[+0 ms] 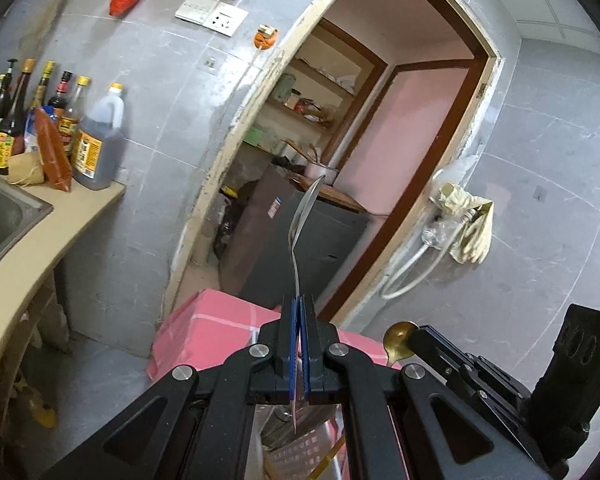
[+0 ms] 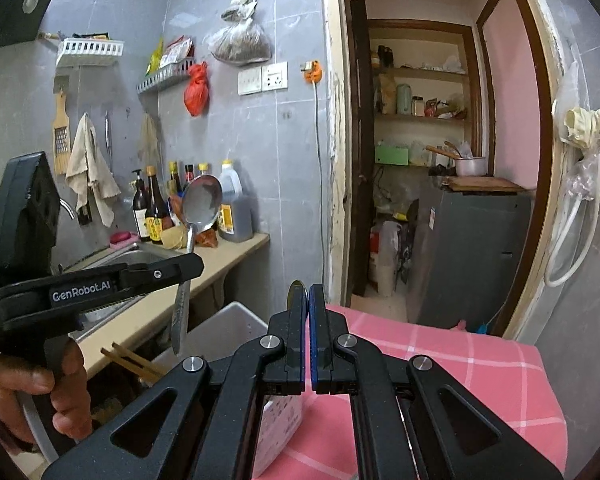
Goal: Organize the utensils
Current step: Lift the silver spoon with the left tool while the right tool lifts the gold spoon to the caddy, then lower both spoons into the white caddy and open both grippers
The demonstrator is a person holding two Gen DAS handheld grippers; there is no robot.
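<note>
The left gripper [image 1: 300, 304] has its jaws pinching the handle of a silver spoon [image 1: 306, 216], whose bowl stands up in the air in front of the doorway [image 1: 400, 128]. The right gripper [image 2: 308, 296] has its jaws pressed on a brass spoon [image 1: 398, 342], only its rim edge showing in the right wrist view. Both are held above a pink checked cloth [image 2: 440, 360] covering the surface below.

Left of it stands a grey bin [image 2: 228, 328] with wooden chopsticks [image 2: 132, 360] poking up beside it. Further left a beige counter [image 1: 28, 248] carries a steel sink [image 1: 0, 216] and a cluster of sauce bottles [image 1: 60, 120] (one large jug among them). Grey tiled walls hold a red bag [image 2: 197, 90], sockets [image 2: 263, 77], racks and hanging cloths. Through the doorway are pantry shelves [image 2: 420, 116] and a dark cabinet [image 2: 472, 256].
</note>
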